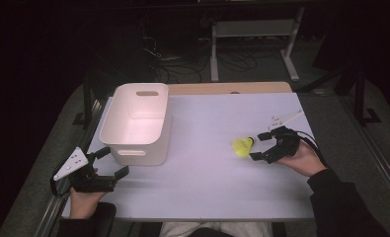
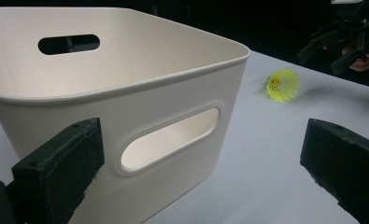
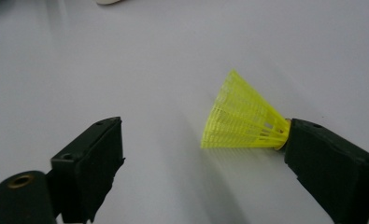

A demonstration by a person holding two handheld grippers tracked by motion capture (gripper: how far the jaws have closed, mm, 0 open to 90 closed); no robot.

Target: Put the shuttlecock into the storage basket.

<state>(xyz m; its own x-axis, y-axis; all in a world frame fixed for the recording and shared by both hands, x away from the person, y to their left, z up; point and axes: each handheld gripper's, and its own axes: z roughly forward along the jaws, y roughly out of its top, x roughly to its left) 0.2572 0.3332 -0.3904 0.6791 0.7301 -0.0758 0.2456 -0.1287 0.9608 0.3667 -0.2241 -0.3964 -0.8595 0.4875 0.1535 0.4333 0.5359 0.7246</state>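
My right gripper (image 1: 260, 146), right of centre in the high view, is spread wide, one jaw tip touching the yellow plastic mesh shuttlecock (image 1: 243, 146) lying on the white table (image 1: 207, 182). My left gripper (image 1: 112, 162), lower left, gapes beside the white plastic handled bin (image 1: 133, 150).

A white plastic bin (image 1: 138, 123) with cut-out handles stands open on the left part of the white table (image 1: 207, 168). Beyond the table's far edge, dark cables (image 1: 182, 61) lie on the floor beside a white metal frame (image 1: 254, 29).
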